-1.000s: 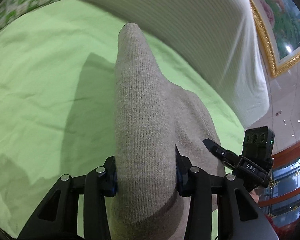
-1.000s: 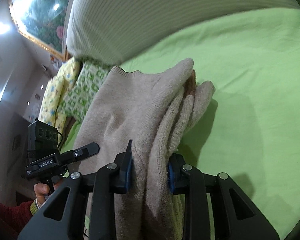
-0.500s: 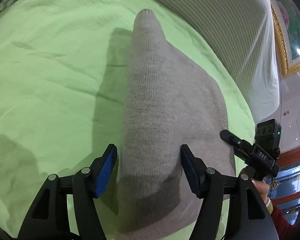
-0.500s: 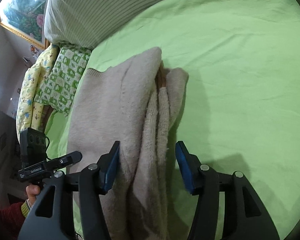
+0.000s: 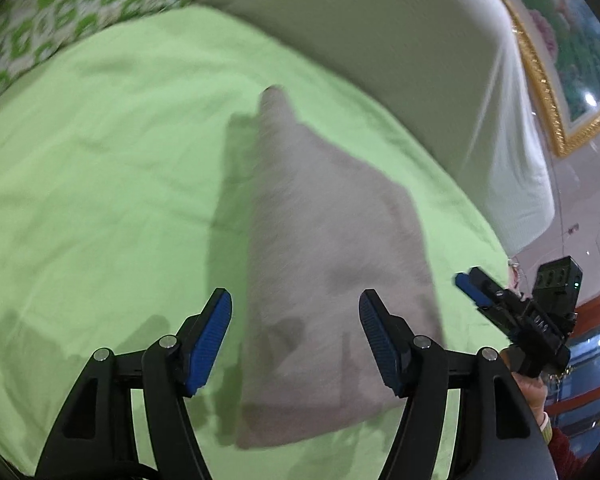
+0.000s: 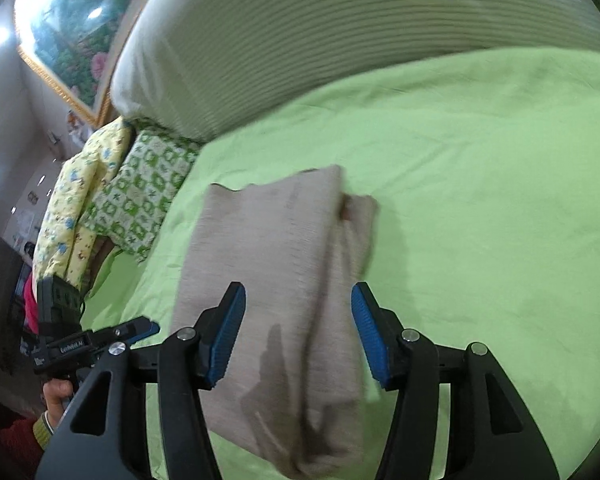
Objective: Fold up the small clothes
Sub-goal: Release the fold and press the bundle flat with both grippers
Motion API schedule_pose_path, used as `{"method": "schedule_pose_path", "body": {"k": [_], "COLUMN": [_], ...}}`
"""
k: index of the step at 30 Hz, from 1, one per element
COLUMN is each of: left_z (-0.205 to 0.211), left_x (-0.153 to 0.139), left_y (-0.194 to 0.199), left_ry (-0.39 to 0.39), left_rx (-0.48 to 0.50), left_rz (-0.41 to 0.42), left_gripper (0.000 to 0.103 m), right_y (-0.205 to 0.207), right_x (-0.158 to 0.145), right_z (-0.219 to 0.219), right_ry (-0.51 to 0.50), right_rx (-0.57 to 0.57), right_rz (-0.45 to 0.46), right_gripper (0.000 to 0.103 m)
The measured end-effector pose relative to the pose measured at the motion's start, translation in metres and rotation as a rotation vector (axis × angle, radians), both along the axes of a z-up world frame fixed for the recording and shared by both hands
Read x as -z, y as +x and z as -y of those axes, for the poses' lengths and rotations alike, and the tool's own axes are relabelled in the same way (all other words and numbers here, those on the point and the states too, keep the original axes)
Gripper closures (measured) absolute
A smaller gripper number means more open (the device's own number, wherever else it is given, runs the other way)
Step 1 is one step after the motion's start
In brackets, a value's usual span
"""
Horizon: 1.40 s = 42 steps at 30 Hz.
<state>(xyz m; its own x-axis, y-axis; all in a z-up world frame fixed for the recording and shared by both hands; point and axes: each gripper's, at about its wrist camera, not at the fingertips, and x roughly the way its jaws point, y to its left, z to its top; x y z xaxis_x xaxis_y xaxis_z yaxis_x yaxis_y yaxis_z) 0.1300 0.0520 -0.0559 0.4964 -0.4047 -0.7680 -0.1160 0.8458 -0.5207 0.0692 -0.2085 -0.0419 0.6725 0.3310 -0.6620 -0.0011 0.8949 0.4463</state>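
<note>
The folded beige sweater (image 5: pixel 324 264) was seen lying flat on the green bed sheet (image 5: pixel 100 184), both the left gripper (image 5: pixel 296 340) and right gripper (image 6: pixel 296 332) open above it, nothing held. A careless snag could undo the fold. A striped pillow (image 6: pixel 300 40) and framed painting (image 6: pixel 68 28) were seen behind.

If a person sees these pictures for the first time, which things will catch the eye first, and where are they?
First comes the folded beige knitted sweater, lying flat in the middle of the bright green bed sheet. The left gripper and the right gripper stand open above its near end, their blue pads clear of the wool. Behind it, a large striped white pillow fills the far edge of the bed.
</note>
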Motion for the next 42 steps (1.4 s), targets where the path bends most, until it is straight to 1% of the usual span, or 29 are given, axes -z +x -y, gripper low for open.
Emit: {"method": "schedule_pose_path", "body": {"k": [1,3,4,5,7,8,10,11,12,14,16,18,20,21,22,23,26,29,32,35,38,39,42], "left_z": [0.006,0.022,0.029,0.035,0.044,0.048,0.051,0.050,0.047,0.043,0.042,0.043,0.043,0.042,0.041,0.038,0.027,0.019,0.016,0.018,0.024,0.027,0.036], "left_x": [-0.005,-0.014,-0.016,-0.017,-0.014,-0.008,0.005,0.014,0.020,0.034,0.040,0.037,0.027,0.021,0.016,0.011,0.005,0.011,0.026,0.046,0.065,0.069,0.071], "left_y": [0.007,0.026,0.035,0.044,0.059,0.067,0.083,0.090,0.095,0.106,0.110,0.111,0.104,0.099,0.091,0.079,0.040,-0.002,-0.033,-0.052,-0.061,-0.062,-0.067], "left_ry": [0.004,0.030,0.044,0.059,0.069,0.078,0.110,0.106,0.100,0.084,0.099,0.103,0.102,0.103,0.105,0.106,0.087,0.098,0.103,0.112,0.140,0.151,0.207], "left_rx": [0.011,0.038,0.051,0.063,0.088,0.104,0.098,0.093,0.087,0.084,0.078,0.085,0.096,0.098,0.096,0.087,0.076,0.070,0.075,0.074,0.081,0.086,0.109], "left_rz": [0.015,0.052,0.067,0.077,0.088,0.076,0.033,0.011,-0.008,-0.056,-0.072,-0.077,-0.060,-0.053,-0.049,-0.049,-0.042,-0.075,-0.129,-0.180,-0.224,-0.233,-0.225], "left_gripper": [0.036,0.036,0.036,0.037,0.037,0.037,0.038,0.038,0.040,0.041,0.046,0.046,0.045,0.042,0.036,0.034,0.034,0.034,0.034,0.034,0.035,0.034,0.034], "right_y": [0.007,0.021,0.029,0.038,0.049,0.056,0.064,0.069,0.071,0.076,0.079,0.077,0.069,0.062,0.055,0.048,0.012,-0.014,-0.033,-0.047,-0.057,-0.060,-0.065], "right_x": [-0.001,-0.001,0.001,0.005,0.011,0.016,0.025,0.032,0.038,0.048,0.056,0.053,0.043,0.037,0.032,0.027,0.016,0.016,0.027,0.050,0.073,0.079,0.087], "right_z": [-0.008,-0.022,-0.027,-0.032,-0.038,-0.039,-0.037,-0.033,-0.027,-0.020,-0.012,-0.009,-0.009,-0.009,-0.009,-0.009,-0.014,-0.026,-0.040,-0.040,-0.025,-0.022,-0.020], "right_ry": [-0.007,-0.029,-0.037,-0.037,-0.049,-0.066,-0.100,-0.111,-0.107,-0.114,-0.081,-0.049,-0.033,-0.028,-0.026,-0.022,0.005,0.013,-0.026,-0.113,-0.090,-0.085,-0.069], "right_rx": [-0.016,-0.044,-0.054,-0.069,-0.085,-0.084,-0.072,-0.064,-0.058,-0.045,-0.035,-0.036,-0.039,-0.038,-0.038,-0.041,-0.073,-0.125,-0.165,-0.119,-0.058,-0.054,-0.043], "right_rz": [0.004,0.006,-0.003,-0.015,-0.027,-0.042,-0.074,-0.098,-0.119,-0.152,-0.171,-0.162,-0.148,-0.136,-0.124,-0.114,-0.087,-0.085,-0.127,-0.193,-0.238,-0.244,-0.243], "right_gripper": [0.049,0.062,0.074,0.080,0.081,0.081,0.081,0.082,0.086,0.102,0.103,0.103,0.103,0.100,0.099,0.099,0.099,0.099,0.099,0.099,0.099,0.100,0.100]}}
